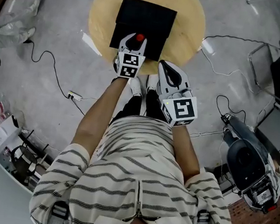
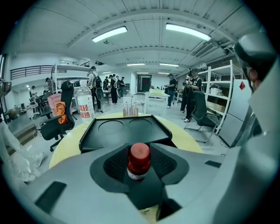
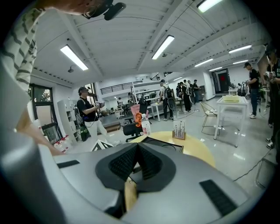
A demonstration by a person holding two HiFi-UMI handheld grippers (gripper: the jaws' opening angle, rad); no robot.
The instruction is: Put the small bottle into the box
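Round wooden table (image 1: 190, 24), lab floor: black box (image 1: 146, 12) at centre. Bottle (image 2: 138, 162), red cap, upright over box's near edge. Left gripper (image 1: 135, 39): jaws apart, flanking bottle, apparently loose to set it down. Right gripper (image 3: 136, 162): jaws together, empty, parked near right, clear of the drop

counter (image 1: 190, 24): upper middle of the head view.
box (image 1: 146, 12): on the counter's middle.
small bottle (image 2: 139, 161): upright between the fingers (image 2: 117, 164) of the left gripper (image 1: 135, 42), over the box's near part.
right gripper (image 1: 169, 69): lower right of the left one, off the counter's near edge.
water bottle (image 2: 85, 105): on the counter, behind the box's left corner.
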